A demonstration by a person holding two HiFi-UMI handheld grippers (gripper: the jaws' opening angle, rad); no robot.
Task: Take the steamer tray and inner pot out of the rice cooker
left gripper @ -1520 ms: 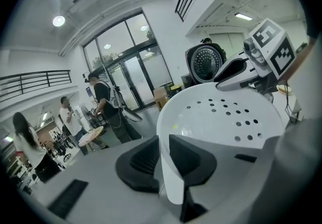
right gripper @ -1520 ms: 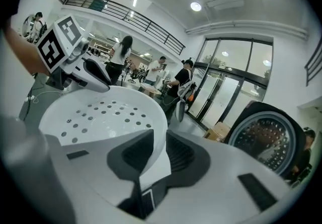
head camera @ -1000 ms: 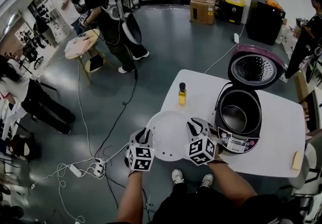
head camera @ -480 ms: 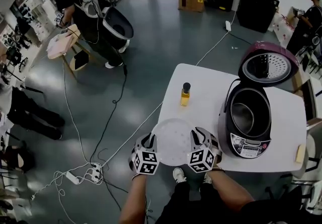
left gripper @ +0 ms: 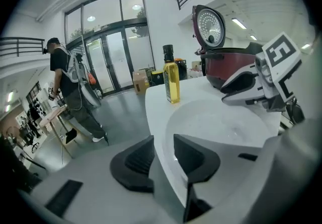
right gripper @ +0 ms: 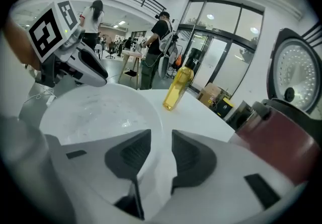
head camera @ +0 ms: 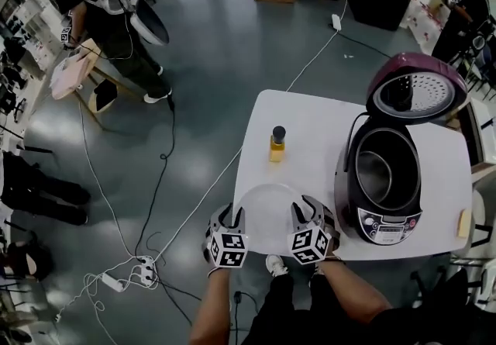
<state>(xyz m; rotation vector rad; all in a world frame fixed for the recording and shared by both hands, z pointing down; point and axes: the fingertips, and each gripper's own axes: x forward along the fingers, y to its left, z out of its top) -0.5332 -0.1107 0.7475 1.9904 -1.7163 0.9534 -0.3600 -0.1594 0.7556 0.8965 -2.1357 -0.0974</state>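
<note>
The white round steamer tray (head camera: 263, 215) (left gripper: 221, 127) (right gripper: 95, 112) lies low at the near left corner of the white table (head camera: 310, 122). My left gripper (head camera: 230, 217) (left gripper: 163, 150) straddles its left rim and my right gripper (head camera: 302, 213) (right gripper: 161, 145) its right rim. Both sets of jaws have just been opening. Each rim runs between the pads with a small gap, so neither grips. The maroon rice cooker (head camera: 385, 196) stands to the right with its lid (head camera: 415, 87) up and the metal inner pot (head camera: 377, 173) still inside.
A yellow oil bottle (head camera: 276, 144) (left gripper: 171, 79) (right gripper: 178, 89) stands on the table behind the tray. A small tan block (head camera: 464, 222) lies at the right edge. Cables (head camera: 155, 204) run over the floor on the left, and people stand farther off.
Both grippers have come down together with the tray, from above the table's near left corner to low on it. The cooker and bottle have not moved.
</note>
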